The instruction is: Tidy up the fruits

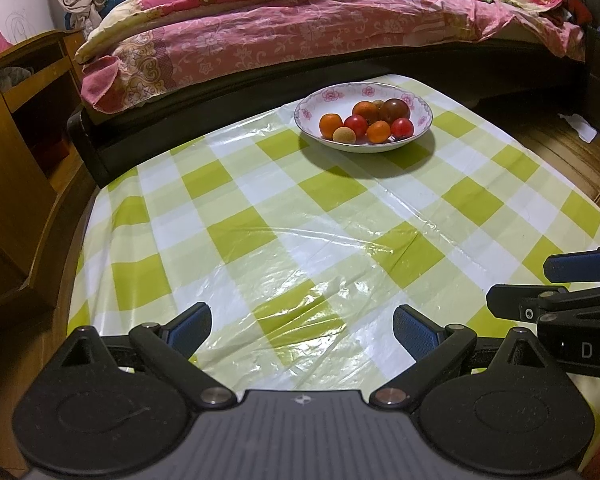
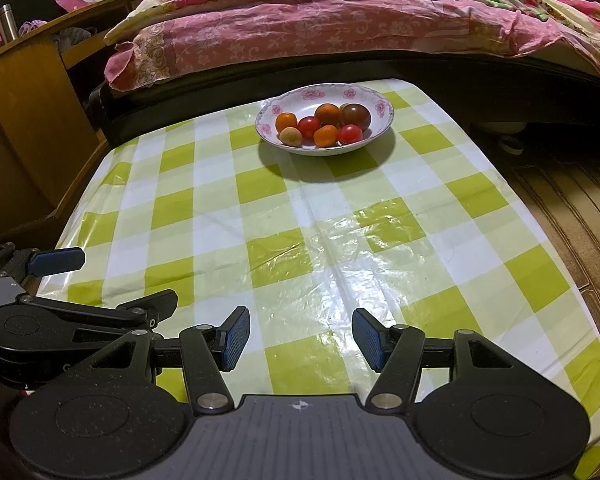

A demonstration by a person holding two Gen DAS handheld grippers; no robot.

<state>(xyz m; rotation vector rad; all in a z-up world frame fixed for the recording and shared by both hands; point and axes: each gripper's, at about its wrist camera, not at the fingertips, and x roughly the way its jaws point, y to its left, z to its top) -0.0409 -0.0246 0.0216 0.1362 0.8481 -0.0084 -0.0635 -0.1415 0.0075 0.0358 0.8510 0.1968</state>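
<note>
Both grippers (image 1: 302,330) (image 2: 300,338) gaping; fruit bowl (image 1: 422,120) beyond.

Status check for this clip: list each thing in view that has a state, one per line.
Left gripper: open, holding nothing, low over the near table edge.
Right gripper: open, holding nothing, beside the left one.
Bowl: upright at the far end of the table, holding fruit.
Fruits: all piled in the bowl, none on the cloth.
Tablecloth: spread flat, slightly wrinkled, glossy.

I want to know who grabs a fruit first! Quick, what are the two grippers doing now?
Left gripper: jaws open, holding nothing.
Right gripper: jaws open, holding nothing.
</note>
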